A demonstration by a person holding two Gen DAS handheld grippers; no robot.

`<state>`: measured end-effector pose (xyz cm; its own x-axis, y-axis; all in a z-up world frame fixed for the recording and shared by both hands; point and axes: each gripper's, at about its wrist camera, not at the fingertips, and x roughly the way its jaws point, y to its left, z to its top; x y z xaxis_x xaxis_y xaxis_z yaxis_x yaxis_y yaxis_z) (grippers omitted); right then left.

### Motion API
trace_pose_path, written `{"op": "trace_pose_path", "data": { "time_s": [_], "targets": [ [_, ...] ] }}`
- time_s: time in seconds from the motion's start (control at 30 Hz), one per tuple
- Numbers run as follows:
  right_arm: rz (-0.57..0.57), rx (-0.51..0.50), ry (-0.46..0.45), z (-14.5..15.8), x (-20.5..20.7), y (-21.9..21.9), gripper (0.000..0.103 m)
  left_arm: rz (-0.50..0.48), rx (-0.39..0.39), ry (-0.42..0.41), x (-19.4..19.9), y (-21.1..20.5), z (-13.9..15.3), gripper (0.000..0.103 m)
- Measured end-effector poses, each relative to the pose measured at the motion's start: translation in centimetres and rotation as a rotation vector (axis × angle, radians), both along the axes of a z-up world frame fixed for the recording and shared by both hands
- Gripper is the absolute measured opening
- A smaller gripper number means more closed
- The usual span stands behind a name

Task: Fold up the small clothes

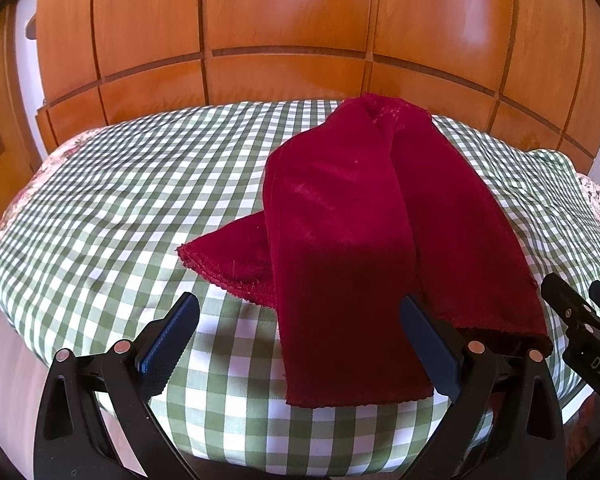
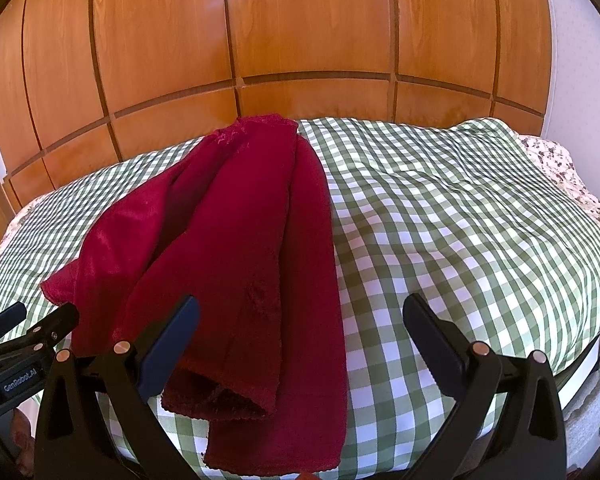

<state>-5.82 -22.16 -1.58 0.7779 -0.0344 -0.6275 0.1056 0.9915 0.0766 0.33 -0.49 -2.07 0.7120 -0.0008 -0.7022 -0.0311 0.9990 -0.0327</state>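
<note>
Both grippers, left (image 1: 300, 340) and right (image 2: 300, 340), released; red velvet cloth (image 1: 340, 216) bunched on bed (image 1: 100, 208); should pinch near-edge corners squarely.

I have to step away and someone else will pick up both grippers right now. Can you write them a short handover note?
Left gripper: open, holding nothing, low over the near edge of the red cloth.
Right gripper: open, holding nothing, to the right of the left one, with its left finger over the cloth's near end.
The cloth lies on the checked cover of the bed, bunched lengthwise into long overlapping layers, with one corner sticking out to the left.
Done: nothing neat yet; the layers are uneven.
Left: spread or straighten the cloth, tuck that corner in, then fold it square.
</note>
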Motion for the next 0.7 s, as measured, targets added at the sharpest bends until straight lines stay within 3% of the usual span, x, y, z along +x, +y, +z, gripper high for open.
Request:
{"op": "trace_pose_path", "data": {
  "time_s": [0.27,0.47,0.57,0.7],
  "targets": [
    [0.002,0.000,-0.003,-0.2,0.0,0.0,0.101,-0.043,-0.060,0.049,0.7,0.3,-0.7,0.099],
    [-0.032,-0.033,-0.078,0.1,0.0,-0.8,0.101,-0.152,-0.269,0.043,0.7,1.2,-1.1,0.099],
    [-0.017,-0.006,-0.110,0.1,0.4,-1.9,0.101,-0.145,-0.180,0.030,0.6,0.1,-1.2,0.099],
    [-0.049,-0.018,-0.057,-0.9,1.7,-3.4,0.101,-0.213,-0.044,-0.029,-0.2,-2.2,-0.7,0.099]
  ]
}}
